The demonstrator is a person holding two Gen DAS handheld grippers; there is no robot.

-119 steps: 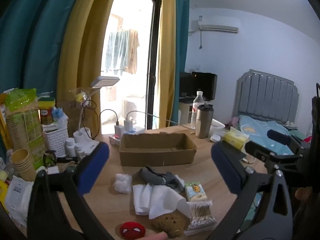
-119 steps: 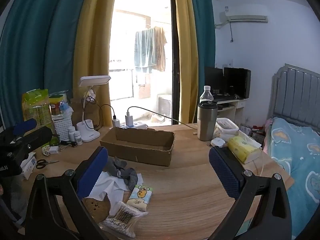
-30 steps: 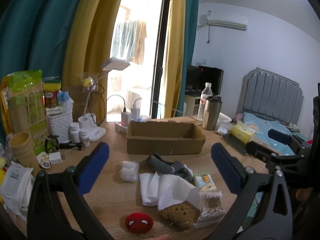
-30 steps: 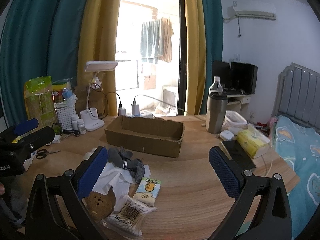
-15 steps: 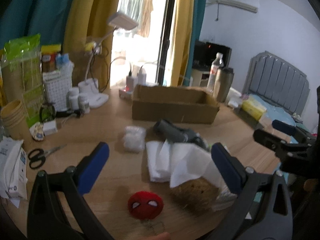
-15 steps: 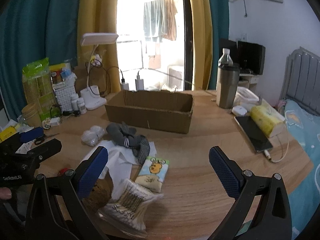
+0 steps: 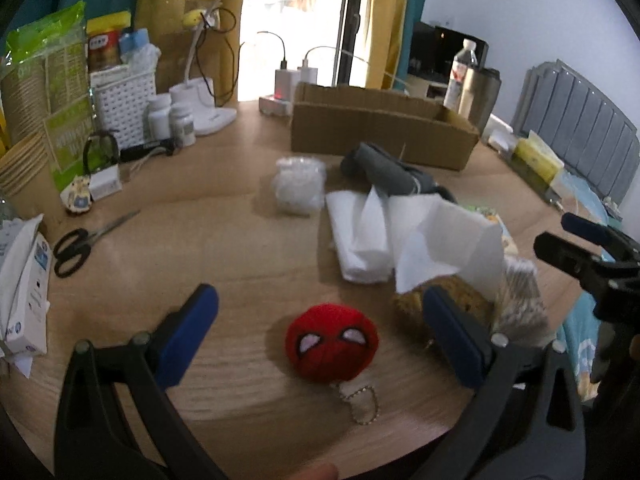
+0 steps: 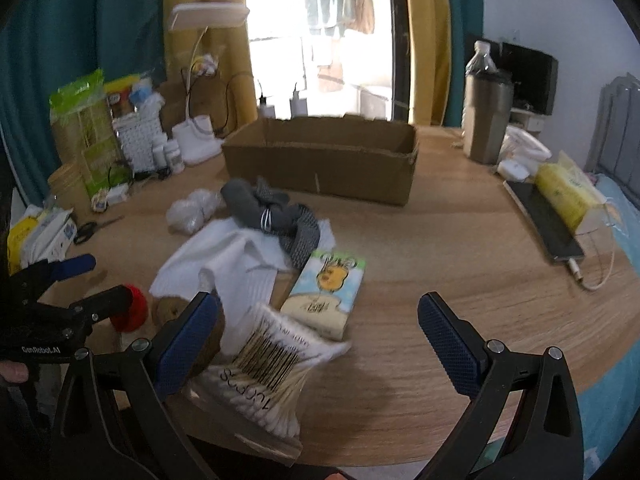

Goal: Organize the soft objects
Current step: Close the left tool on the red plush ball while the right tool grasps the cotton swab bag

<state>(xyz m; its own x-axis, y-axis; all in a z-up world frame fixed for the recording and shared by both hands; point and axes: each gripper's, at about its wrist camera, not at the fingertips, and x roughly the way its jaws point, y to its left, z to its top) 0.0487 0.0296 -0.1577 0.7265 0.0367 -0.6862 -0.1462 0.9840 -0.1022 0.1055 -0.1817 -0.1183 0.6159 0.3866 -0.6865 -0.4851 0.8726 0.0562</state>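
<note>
Left gripper (image 7: 320,320) wide apart, empty, straddling the red plush (image 7: 331,347) at centre of the left view; plush between the blue pads but touching neither. Bead chain (image 7: 362,404) trailing from its base toward 6 o'clock. Likely light, squashy and round: best pinched across the middle of the ball, not by the chain, which would swing and slip. Firm squeeze harmless.

At 3 o'clock of the plush, a brown fuzzy ball (image 7: 448,304), half under a tissue (image 7: 444,236), hence harder to reach cleanly.

Right gripper (image 8: 318,340) likewise spread and holding nothing, hovering over the swab pack (image 8: 260,384) at 7 o'clock of its view. Slick crinkly film, probably slippery; best taken across the narrow waist.

Just beyond, at 12 o'clock of the pack, a tissue packet (image 8: 326,294) lying flat: light, slightly stiff, easy across its short width.

Further on, white cloth (image 8: 224,260) with grey socks (image 8: 272,216) partly on top, and a bag of cotton balls (image 8: 192,210) just beside at 10 o'clock. All limp; a bunched fold gives the surest hold.

Farthest, at 12 o'clock, the box (image 8: 320,160), open-topped, apparently empty, probably the destination. Nothing sorted yet, judging by the pile on the table (image 8: 440,264).
</note>
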